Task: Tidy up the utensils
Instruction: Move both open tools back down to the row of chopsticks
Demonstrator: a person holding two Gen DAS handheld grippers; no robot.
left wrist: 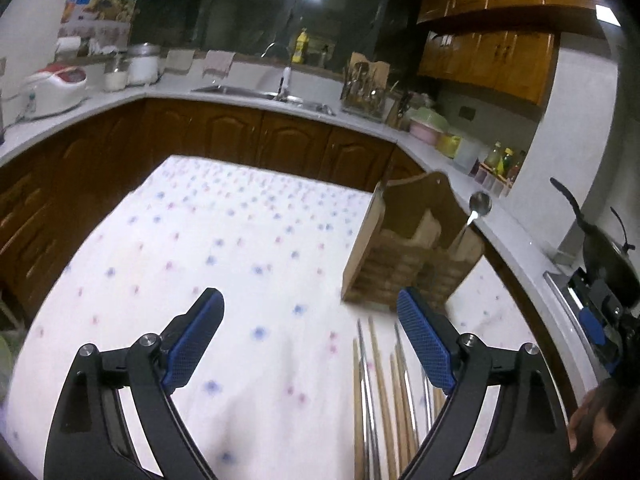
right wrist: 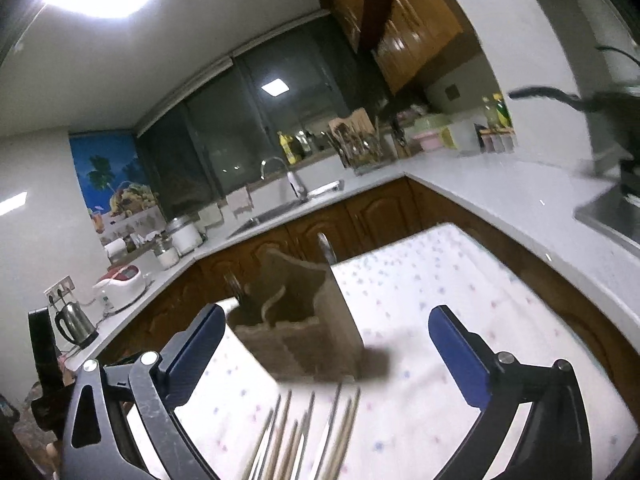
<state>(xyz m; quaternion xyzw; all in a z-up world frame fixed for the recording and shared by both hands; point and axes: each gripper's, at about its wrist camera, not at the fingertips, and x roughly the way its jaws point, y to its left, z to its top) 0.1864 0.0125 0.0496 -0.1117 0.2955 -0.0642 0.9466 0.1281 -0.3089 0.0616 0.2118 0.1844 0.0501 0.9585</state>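
A wooden utensil holder (left wrist: 408, 252) with several compartments stands on the table's right part; a metal spoon (left wrist: 478, 206) sticks up out of it. Chopsticks and metal utensils (left wrist: 384, 392) lie side by side on the cloth in front of it. My left gripper (left wrist: 310, 336) is open above the cloth, nothing between its blue pads (left wrist: 426, 340). In the right wrist view the holder (right wrist: 304, 320) stands ahead, a spoon (right wrist: 326, 248) and a dark utensil (right wrist: 236, 286) rising from it. My right gripper (right wrist: 326, 348) is open and empty over the loose utensils (right wrist: 304, 436).
The table wears a white cloth with small flowers (left wrist: 220, 260). A grey counter (left wrist: 160, 92) with brown cabinets runs behind, with a sink (left wrist: 264, 94), a rice cooker (left wrist: 56, 88), a kettle (right wrist: 76, 322) and jars. A black pan (left wrist: 600, 248) sits on a stove at right.
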